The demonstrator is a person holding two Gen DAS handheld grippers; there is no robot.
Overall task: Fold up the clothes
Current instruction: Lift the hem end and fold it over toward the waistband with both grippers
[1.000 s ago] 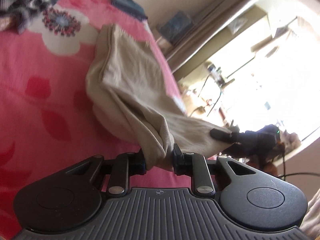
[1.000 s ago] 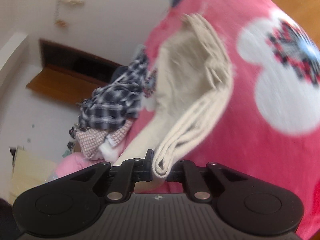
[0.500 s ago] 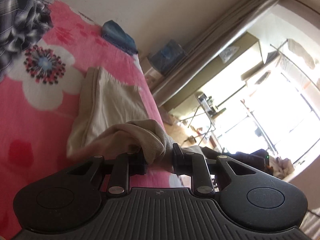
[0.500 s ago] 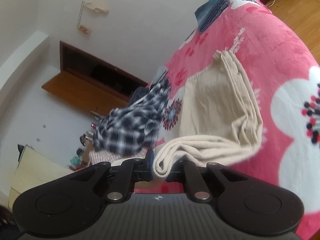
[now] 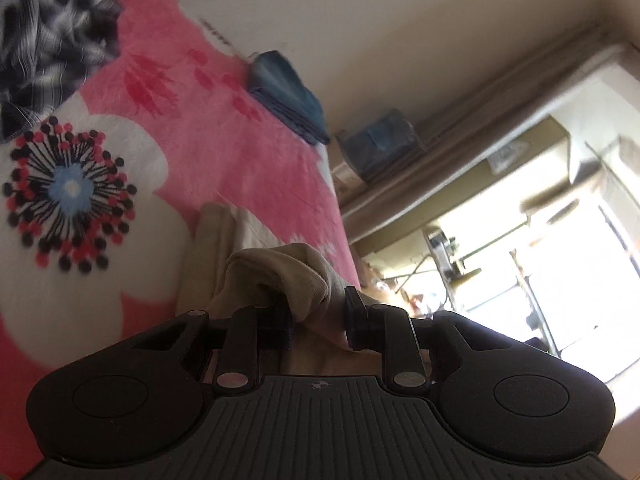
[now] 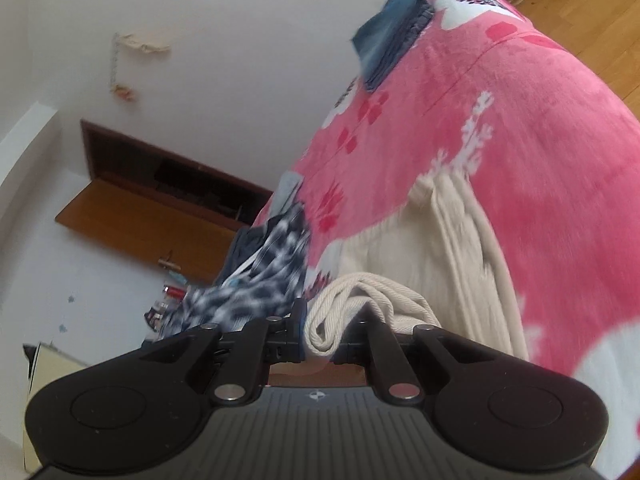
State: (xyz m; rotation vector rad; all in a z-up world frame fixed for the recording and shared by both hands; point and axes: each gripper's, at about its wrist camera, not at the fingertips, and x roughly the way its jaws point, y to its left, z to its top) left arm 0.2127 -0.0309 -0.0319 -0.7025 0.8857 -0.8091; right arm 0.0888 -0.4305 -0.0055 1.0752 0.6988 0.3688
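Note:
A beige garment (image 6: 448,248) lies part-folded on the pink flowered blanket (image 6: 540,128). My right gripper (image 6: 320,336) is shut on a bunched, ribbed edge of the beige garment, low over the cloth. In the left wrist view my left gripper (image 5: 318,312) is shut on another bunched edge of the beige garment (image 5: 280,268), with the rest of the cloth lying flat just beyond the fingers. The part of the garment under both grippers is hidden.
A heap of checked black-and-white clothes (image 5: 48,36) lies on the blanket (image 5: 208,132) to the far left, seen also as the checked heap (image 6: 256,284). A folded blue garment (image 5: 288,92) rests by the wall, the same blue garment (image 6: 392,28). Curtains and a bright window (image 5: 580,260) lie beyond the bed edge.
Both grippers have carried their held edges forward over the lying cloth and come lower. The garment has gone from hanging stretched between them to doubled over on the blanket.

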